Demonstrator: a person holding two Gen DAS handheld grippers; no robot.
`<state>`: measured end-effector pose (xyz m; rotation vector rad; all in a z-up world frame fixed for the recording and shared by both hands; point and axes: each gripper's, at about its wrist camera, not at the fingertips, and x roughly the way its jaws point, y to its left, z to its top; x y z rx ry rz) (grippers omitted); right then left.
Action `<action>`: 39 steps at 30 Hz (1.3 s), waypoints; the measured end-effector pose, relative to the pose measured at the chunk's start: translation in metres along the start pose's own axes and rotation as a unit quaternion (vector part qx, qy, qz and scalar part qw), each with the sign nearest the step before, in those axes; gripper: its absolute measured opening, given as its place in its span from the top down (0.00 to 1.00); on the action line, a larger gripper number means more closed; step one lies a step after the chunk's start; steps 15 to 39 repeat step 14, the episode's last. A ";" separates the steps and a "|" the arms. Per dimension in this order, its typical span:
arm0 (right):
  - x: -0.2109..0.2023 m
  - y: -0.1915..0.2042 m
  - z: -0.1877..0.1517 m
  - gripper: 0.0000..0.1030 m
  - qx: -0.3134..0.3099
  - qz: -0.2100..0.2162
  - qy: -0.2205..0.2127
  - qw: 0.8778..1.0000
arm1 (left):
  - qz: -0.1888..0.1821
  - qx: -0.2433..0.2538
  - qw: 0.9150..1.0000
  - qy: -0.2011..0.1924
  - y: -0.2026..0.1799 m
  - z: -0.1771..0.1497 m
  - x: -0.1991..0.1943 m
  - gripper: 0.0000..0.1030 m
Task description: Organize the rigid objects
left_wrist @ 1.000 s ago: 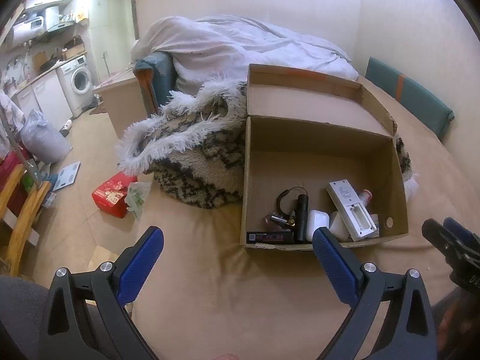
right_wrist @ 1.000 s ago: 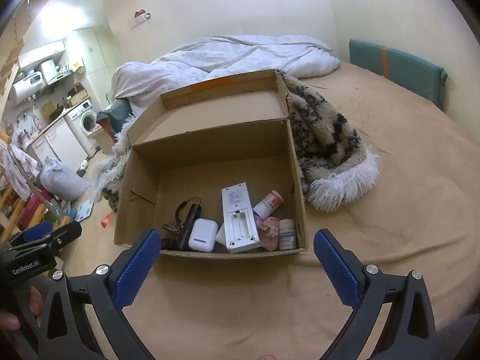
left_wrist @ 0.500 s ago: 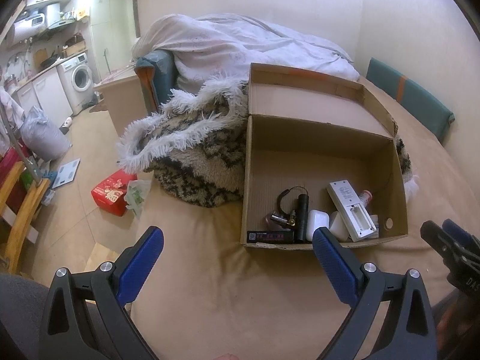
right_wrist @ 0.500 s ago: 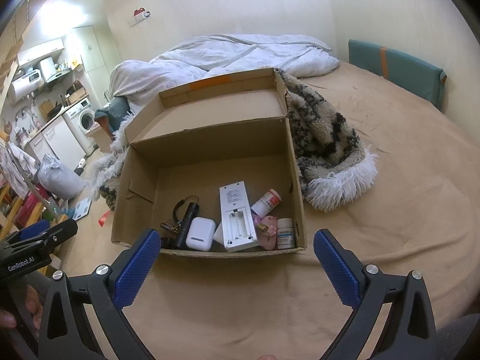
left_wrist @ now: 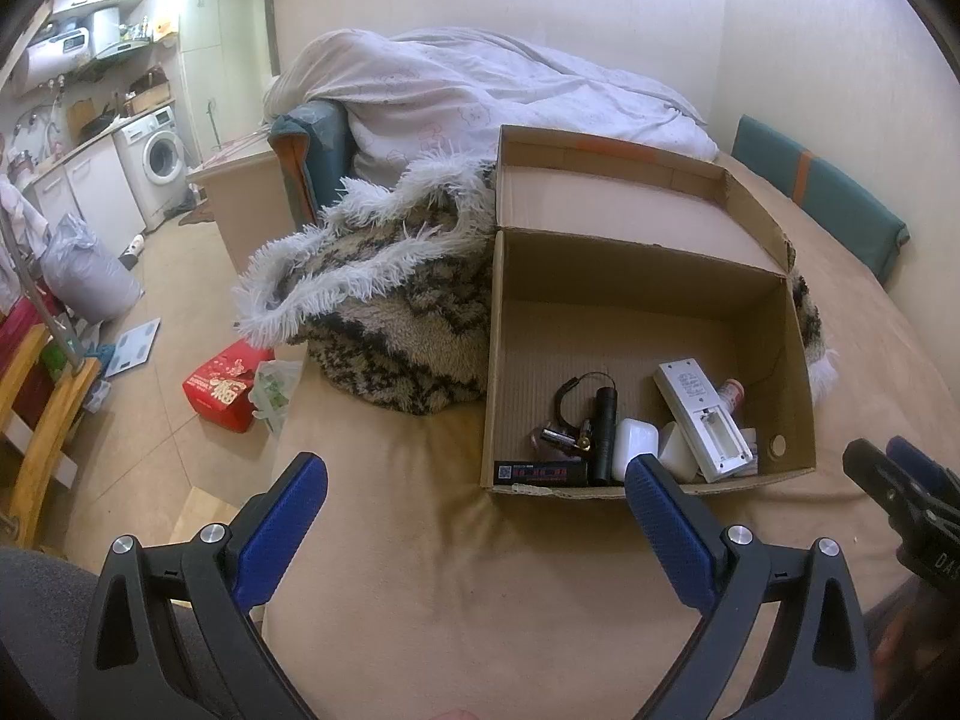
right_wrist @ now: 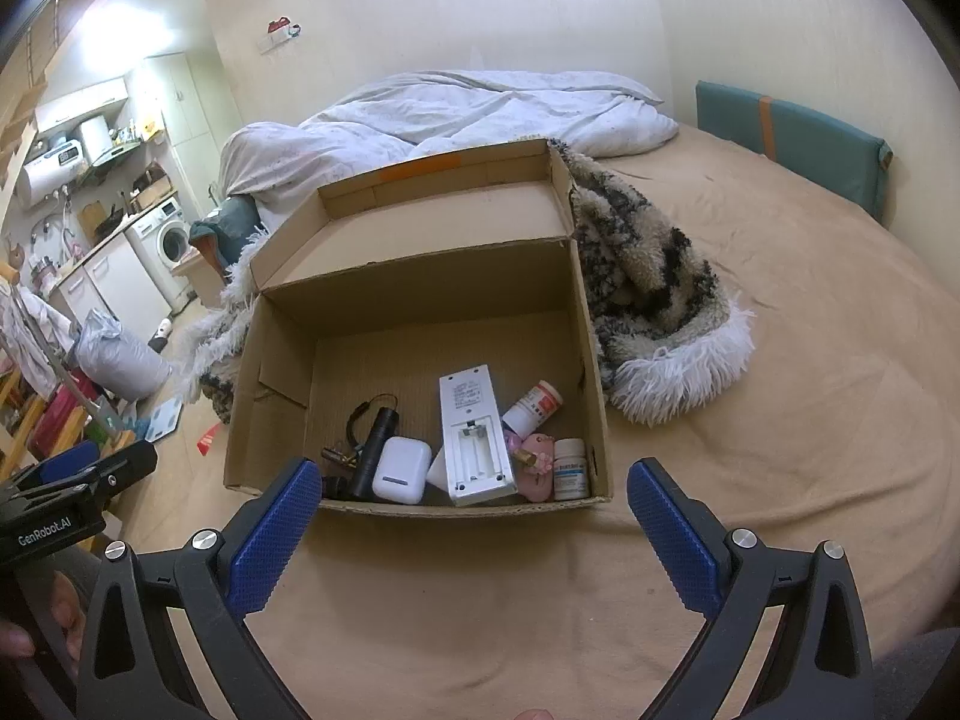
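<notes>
Tan bedspread (right_wrist: 750, 360) — box (right_wrist: 591, 372) front wall hides items; both tongs (left_wrist: 477, 501) (right_wrist: 474, 501) wide, empty.

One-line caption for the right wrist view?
Open right tool faces a cardboard box holding a remote, earbud case, flashlight and bottles.

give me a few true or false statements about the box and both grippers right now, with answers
1. Both grippers hold nothing. True: the left gripper and right gripper are open and hold nothing.
2. The cardboard box has its lid closed. False: the lid is folded back.
3. The white remote lies with its battery bay uncovered. True.
4. The black flashlight lies on the bed outside the box. False: it is inside, beside the white earbud case.
5. The box stands on the floor. False: it sits on the tan bedsheet.
</notes>
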<state>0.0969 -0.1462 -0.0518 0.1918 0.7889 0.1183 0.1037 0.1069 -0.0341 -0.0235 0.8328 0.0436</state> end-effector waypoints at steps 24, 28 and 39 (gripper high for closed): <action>0.000 -0.003 0.001 0.00 0.000 0.002 -0.003 1.000 | -0.011 0.010 1.000 -0.002 -0.005 0.000 -0.001 0.04; 0.000 -0.003 0.001 0.00 0.000 0.002 -0.003 1.000 | -0.011 0.010 1.000 -0.002 -0.005 0.000 -0.001 0.04; 0.000 -0.003 0.001 0.00 0.000 0.002 -0.003 1.000 | -0.011 0.010 1.000 -0.002 -0.005 0.000 -0.001 0.04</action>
